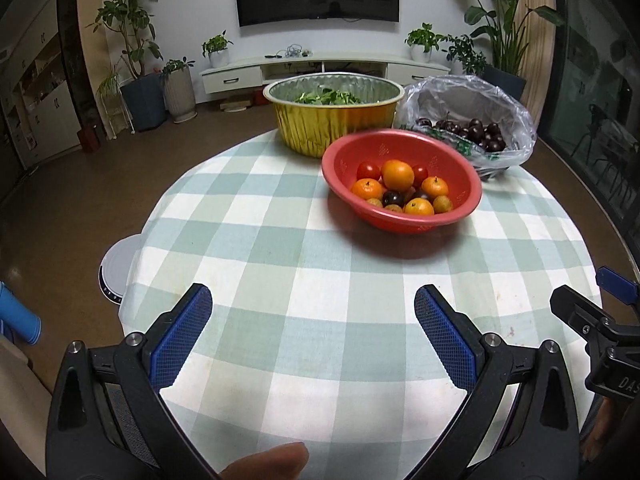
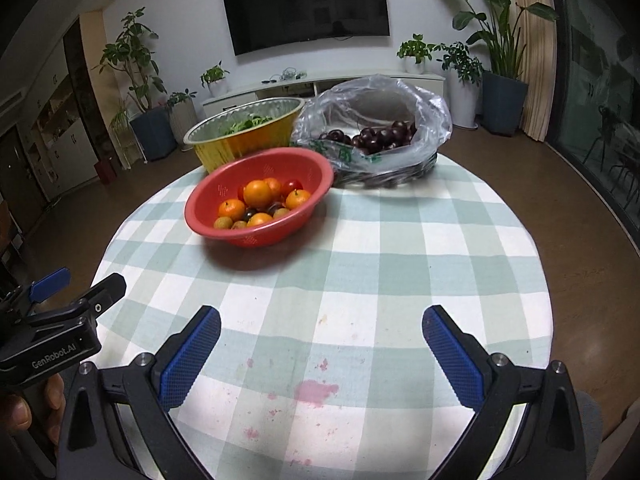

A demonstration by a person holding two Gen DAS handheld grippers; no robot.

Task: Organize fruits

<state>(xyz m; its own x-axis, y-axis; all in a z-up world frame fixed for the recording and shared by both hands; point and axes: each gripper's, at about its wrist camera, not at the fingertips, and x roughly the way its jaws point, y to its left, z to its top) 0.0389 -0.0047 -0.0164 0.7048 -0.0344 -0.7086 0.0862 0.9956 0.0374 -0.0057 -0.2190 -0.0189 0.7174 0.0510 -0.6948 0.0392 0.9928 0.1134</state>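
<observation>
Checked tablecloth carries a red colander of mixed fruit near its far edge; probably cherries fill the bag behind. Left gripper and right gripper hover wide, empty, near edge.

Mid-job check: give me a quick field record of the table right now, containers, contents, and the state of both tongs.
surface: round table with checked cloth, pink stains near its front edge
red bowl: oranges, small red tomatoes, dark plums, small yellowish fruit
gold foil basin: leafy greens, behind the red bowl
plastic bag: dark cherries, open top, right of the basin
left tongs: open, empty, over the near cloth
right tongs: open, empty, over the near cloth
fruit on cloth: none seen
</observation>
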